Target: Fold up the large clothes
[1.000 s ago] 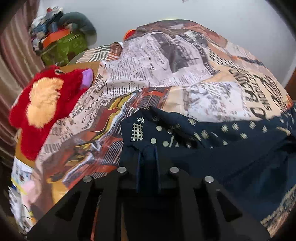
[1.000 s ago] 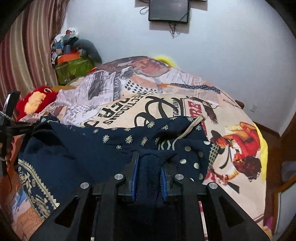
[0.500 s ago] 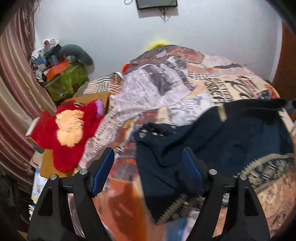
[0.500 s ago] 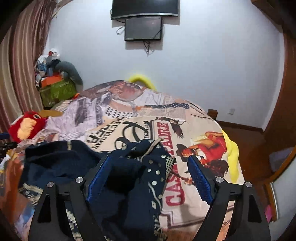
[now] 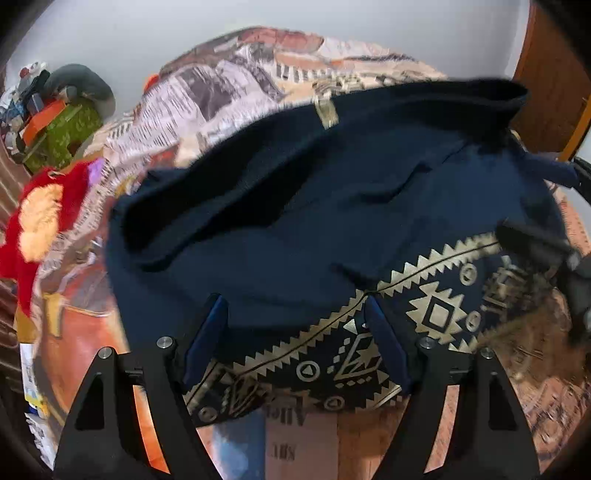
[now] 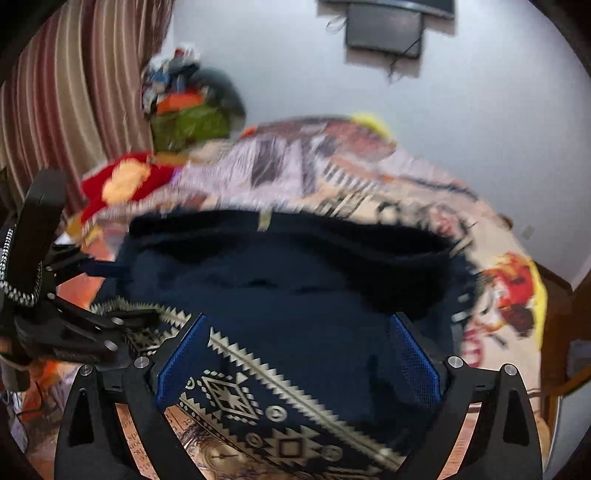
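Garment (image 5: 332,206), navy with gold zigzag border, lying folded over on bed (image 5: 236,92) under printed bedspread (image 6: 369,184); red plush toy (image 5: 40,214) at the bed's left edge; left tool (image 5: 295,347) and right tool (image 6: 295,365) both spread apart above the cloth, gripping nothing.

I'm working in a home bedroom: a bed with a printed bedspread (image 5: 229,92), striped curtains (image 6: 74,92) left, a wall-mounted screen (image 6: 384,33) far.
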